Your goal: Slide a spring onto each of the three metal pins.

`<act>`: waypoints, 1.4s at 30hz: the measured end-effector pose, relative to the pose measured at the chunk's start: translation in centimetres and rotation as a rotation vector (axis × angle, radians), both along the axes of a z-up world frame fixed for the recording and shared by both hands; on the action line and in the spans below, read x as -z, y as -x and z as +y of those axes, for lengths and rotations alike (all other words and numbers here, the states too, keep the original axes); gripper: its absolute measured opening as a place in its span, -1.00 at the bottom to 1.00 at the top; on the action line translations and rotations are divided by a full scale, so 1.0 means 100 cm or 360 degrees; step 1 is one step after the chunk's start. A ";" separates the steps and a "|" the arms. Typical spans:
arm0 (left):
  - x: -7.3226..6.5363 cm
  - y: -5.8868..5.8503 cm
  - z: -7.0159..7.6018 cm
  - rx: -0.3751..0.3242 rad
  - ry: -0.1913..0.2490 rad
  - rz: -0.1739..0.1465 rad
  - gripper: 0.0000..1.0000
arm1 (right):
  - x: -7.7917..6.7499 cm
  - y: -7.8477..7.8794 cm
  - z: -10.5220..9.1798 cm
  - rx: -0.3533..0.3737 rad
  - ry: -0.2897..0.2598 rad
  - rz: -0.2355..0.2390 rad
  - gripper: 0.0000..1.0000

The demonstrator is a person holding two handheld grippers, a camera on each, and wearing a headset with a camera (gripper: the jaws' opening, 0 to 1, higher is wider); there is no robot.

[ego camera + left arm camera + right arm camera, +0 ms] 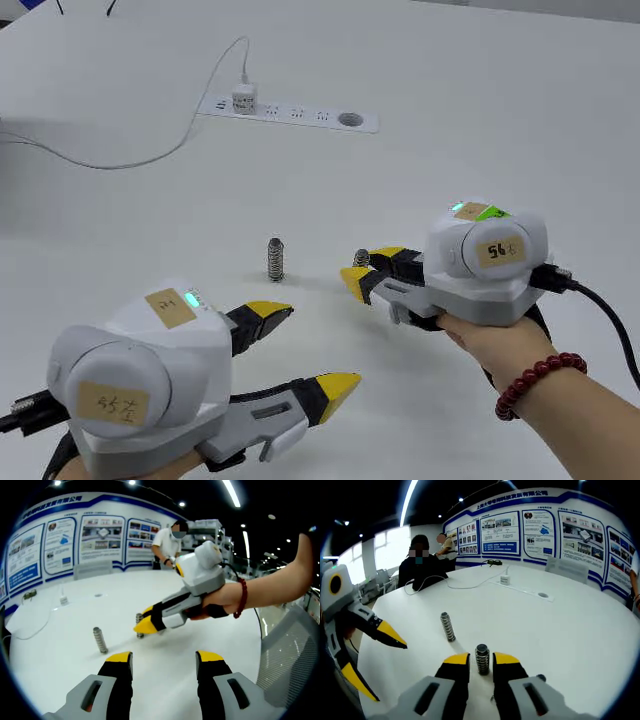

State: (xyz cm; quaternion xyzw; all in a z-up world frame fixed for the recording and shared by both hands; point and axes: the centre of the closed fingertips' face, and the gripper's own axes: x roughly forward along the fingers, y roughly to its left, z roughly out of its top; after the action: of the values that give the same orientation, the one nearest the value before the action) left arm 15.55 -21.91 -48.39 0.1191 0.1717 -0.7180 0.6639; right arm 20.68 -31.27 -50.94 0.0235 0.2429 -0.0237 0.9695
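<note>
Your right gripper [481, 655] has its yellow-tipped jaws drawn narrow around a spring [482, 665] that stands upright on the table [500, 120]. In the right gripper view a thin gap shows on each side of the coil, so the jaws flank it closely without clamping it. In the head view the same spring's top peeks out between the two tips.

A tan sticker on the back of this gripper carries handwriting that seems to begin "56"; the rest is not legible. A green light glows on top of the housing, and a dark red bead bracelet [540, 375] circles your wrist behind it.

Your left gripper [325, 345] hovers lower and nearer to you with its jaws spread wide and nothing between them. It has two tan stickers with handwriting too unclear to read.

A second spring [276, 259] stands upright on the table just to the left of the right gripper's tips, apart from both grippers.

Farther back lies a white power strip [290, 113] with a white charger [244, 98] plugged into it, and a white cable [150, 150] trails off to the left.

The wall behind has blue-bordered poster panels [540, 530] under a Chinese headline too small to read. A seated person in dark clothing [422, 567] is at the table's far edge.
</note>
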 end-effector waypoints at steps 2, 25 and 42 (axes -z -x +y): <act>0.000 0.000 0.000 0.0000 -0.0003 -0.0004 0.04 | -0.001 0.002 0.000 0.0007 -0.0012 0.0004 -0.58; -0.005 0.001 -0.006 0.0025 0.0005 -0.0054 0.02 | -0.045 0.026 0.003 0.0019 -0.0095 -0.0125 -0.18; 0.002 0.005 -0.025 0.0120 -0.0044 -0.0125 -0.03 | -0.056 0.063 0.001 0.0049 -0.0088 -0.0103 -0.13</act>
State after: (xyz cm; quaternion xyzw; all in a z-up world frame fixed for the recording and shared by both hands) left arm 15.02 -24.37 -48.60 0.1629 0.1509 -0.7347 0.6410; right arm 14.43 -31.20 -45.31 0.0549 0.2117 -0.0313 0.9753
